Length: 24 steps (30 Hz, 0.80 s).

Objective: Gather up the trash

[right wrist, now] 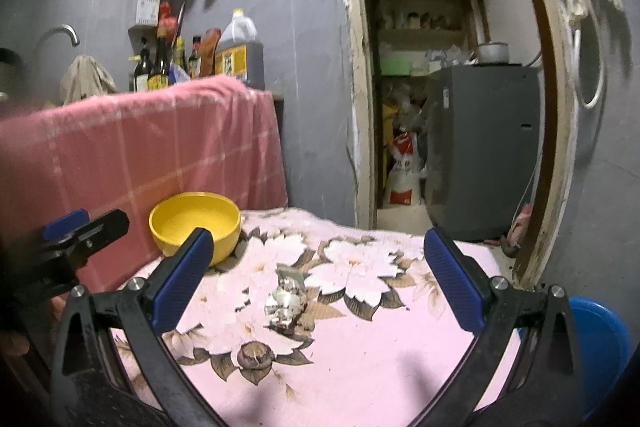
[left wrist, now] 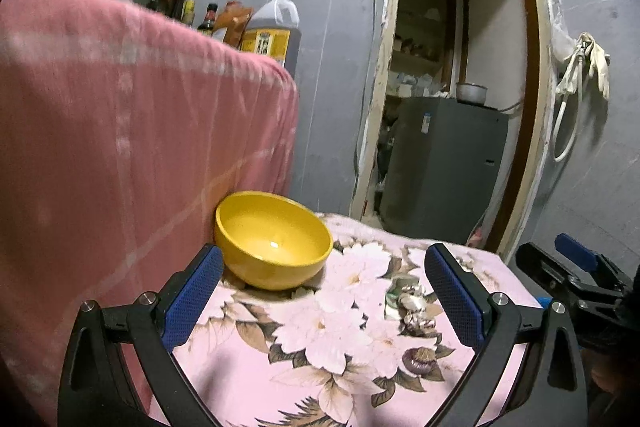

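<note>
Crumpled silver and white trash [right wrist: 286,301] lies on the pink floral cloth [right wrist: 360,347] in the middle of the table; it also shows in the left wrist view [left wrist: 414,307]. An empty yellow bowl [left wrist: 274,239] stands at the back left, against a pink towel; it also shows in the right wrist view [right wrist: 196,223]. My left gripper [left wrist: 324,291] is open and empty, above the cloth, with the trash near its right finger. My right gripper [right wrist: 320,279] is open and empty, with the trash between its fingers, a little ahead.
A pink checked towel [left wrist: 120,127] hangs over a raised edge to the left. Bottles and a large oil jug [right wrist: 240,51] stand behind it. A doorway with a grey fridge [right wrist: 484,147] is beyond the table. A blue basin [right wrist: 600,347] sits low at the right.
</note>
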### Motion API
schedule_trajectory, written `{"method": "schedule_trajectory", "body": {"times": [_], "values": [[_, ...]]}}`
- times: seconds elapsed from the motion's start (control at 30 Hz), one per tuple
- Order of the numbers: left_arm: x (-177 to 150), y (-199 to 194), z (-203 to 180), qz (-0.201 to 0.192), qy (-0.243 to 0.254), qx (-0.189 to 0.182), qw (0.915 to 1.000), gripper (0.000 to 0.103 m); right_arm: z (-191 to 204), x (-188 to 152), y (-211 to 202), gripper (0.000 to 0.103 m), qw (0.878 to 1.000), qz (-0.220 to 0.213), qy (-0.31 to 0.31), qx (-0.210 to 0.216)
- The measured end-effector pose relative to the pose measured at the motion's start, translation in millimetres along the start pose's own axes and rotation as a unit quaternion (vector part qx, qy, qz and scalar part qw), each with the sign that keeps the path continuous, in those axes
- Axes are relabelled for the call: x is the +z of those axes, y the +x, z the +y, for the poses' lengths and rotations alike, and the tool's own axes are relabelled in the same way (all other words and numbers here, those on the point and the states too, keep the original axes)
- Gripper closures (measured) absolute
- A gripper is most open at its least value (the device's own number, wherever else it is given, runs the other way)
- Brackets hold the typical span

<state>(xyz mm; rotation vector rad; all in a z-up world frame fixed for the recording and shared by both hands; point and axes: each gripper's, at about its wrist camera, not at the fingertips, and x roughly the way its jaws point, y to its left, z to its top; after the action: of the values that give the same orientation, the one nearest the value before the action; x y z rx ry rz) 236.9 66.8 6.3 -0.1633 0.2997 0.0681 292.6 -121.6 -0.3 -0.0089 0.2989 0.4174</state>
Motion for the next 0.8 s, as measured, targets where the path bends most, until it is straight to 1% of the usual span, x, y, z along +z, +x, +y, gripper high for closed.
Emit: {"method": "schedule_trajectory", "body": {"times": [0.07, 0.13, 0.2, 0.37, 0.43, 0.47, 0.53, 0.6, 0.67, 0.73, 0.8], "values": [[-4, 4, 1, 0.013, -0.002, 0.000, 0.9999, 0.004, -1, -3, 7, 0.000, 1.000, 0.013, 0.001, 0.007], [-8, 8, 1, 0.026, -0.003, 0.002, 0.9997, 0.004, -4, -6, 18, 0.000, 0.999, 0.036, 0.001, 0.014], [-12, 13, 2, 0.039, -0.004, -0.001, 0.9992, 0.005, -6, -10, 29, 0.010, 0.998, 0.059, 0.003, 0.021], [-19, 20, -1, 0.070, -0.005, -0.014, 0.9974, 0.007, -11, -17, 44, 0.023, 0.995, 0.096, 0.001, 0.029], [-21, 24, -4, 0.089, -0.005, -0.027, 0.9957, 0.015, -12, -20, 48, 0.028, 0.993, 0.109, -0.001, 0.033], [-23, 27, -7, 0.102, -0.005, -0.036, 0.9941, 0.017, -13, -23, 51, 0.031, 0.992, 0.118, -0.002, 0.036], [-28, 34, -11, 0.132, -0.008, -0.056, 0.9897, 0.028, -13, -26, 54, 0.035, 0.991, 0.132, -0.006, 0.036], [-32, 41, -14, 0.158, -0.013, -0.074, 0.9846, 0.033, -14, -30, 58, 0.041, 0.988, 0.150, -0.009, 0.039], [-37, 49, -17, 0.187, -0.022, -0.093, 0.9777, 0.038, -16, -34, 62, 0.044, 0.985, 0.165, -0.011, 0.040], [-41, 54, -20, 0.211, -0.030, -0.108, 0.9709, 0.045, -17, -39, 68, 0.048, 0.982, 0.185, -0.014, 0.040], [-44, 60, -24, 0.233, -0.036, -0.121, 0.9642, 0.049, -21, -42, 72, 0.051, 0.979, 0.200, -0.011, 0.045]]}}
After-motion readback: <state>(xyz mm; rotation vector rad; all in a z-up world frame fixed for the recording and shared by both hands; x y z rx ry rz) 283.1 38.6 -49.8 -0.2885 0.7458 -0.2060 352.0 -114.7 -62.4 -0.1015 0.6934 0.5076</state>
